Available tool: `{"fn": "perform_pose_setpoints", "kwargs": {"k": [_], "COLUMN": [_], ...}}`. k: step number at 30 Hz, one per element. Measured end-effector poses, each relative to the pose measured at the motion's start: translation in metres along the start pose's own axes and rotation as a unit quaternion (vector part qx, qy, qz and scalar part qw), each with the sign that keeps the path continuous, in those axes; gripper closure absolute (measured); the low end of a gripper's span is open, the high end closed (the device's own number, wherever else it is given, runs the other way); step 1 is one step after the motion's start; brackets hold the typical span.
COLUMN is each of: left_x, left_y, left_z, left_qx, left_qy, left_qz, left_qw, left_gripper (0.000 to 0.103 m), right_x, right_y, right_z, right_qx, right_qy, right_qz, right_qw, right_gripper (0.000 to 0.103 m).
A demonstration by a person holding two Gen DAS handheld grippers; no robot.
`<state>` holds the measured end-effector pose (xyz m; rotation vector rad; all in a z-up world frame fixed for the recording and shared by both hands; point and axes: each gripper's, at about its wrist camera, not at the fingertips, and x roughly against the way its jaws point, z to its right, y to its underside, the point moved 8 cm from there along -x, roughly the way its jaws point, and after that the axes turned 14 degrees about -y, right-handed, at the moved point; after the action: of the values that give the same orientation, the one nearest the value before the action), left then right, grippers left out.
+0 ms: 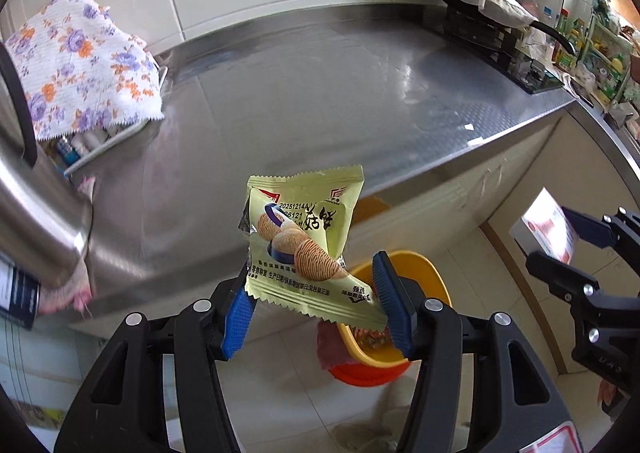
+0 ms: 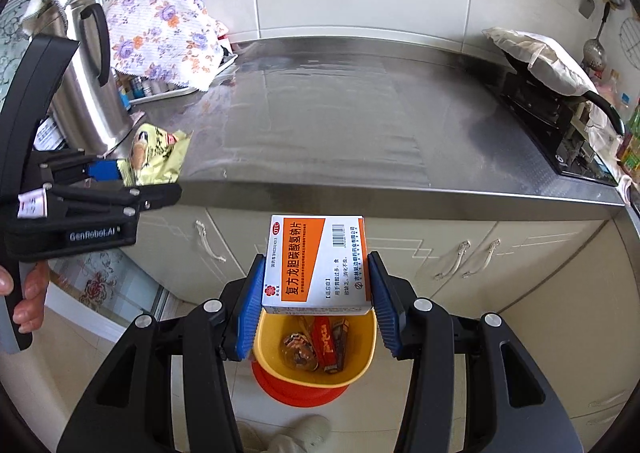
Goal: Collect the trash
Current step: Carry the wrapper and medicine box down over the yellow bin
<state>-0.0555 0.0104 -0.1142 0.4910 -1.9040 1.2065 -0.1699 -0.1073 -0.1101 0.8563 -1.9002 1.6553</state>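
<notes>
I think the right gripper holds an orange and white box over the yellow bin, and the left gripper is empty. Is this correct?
Not quite. The left gripper is not empty: it is shut on a green snack packet, as the left wrist view shows. The rest is right: the right gripper holds the orange and white box over the yellow bin.

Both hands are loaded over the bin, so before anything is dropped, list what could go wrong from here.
1. The left hand-held gripper pinches the green snack packet by its bottom edge; the packet leans toward the counter and sits left of the yellow bin, so it may land on the floor.
2. The right hand-held gripper holds the medicine box over the bin's far rim; released here, it could clip the rim and tumble out.
</notes>
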Motion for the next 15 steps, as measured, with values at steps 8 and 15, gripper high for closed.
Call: {"fn": "perform_pose_setpoints", "kwargs": {"k": [8,15], "left_x": [-0.012,-0.061], "left_y": [0.047,0.098], "left_z": [0.036,0.071], "left_qx": [0.024,0.065], "left_qy": [-0.007,0.004], "left_qz": [-0.062,-0.139], "left_qw": [0.9978,0.9881], "left_gripper": [0.047,0.047], "right_x": [-0.005,-0.05], "right_y": [0.031,0.076], "right_z": [0.02,0.045], "right_qx": [0.027,0.057], "right_qy": [-0.039,-0.105], "right_qz": [-0.042,-0.127], "right_qw": [0.998,0.985], "right_gripper": [0.052,0.052]}}
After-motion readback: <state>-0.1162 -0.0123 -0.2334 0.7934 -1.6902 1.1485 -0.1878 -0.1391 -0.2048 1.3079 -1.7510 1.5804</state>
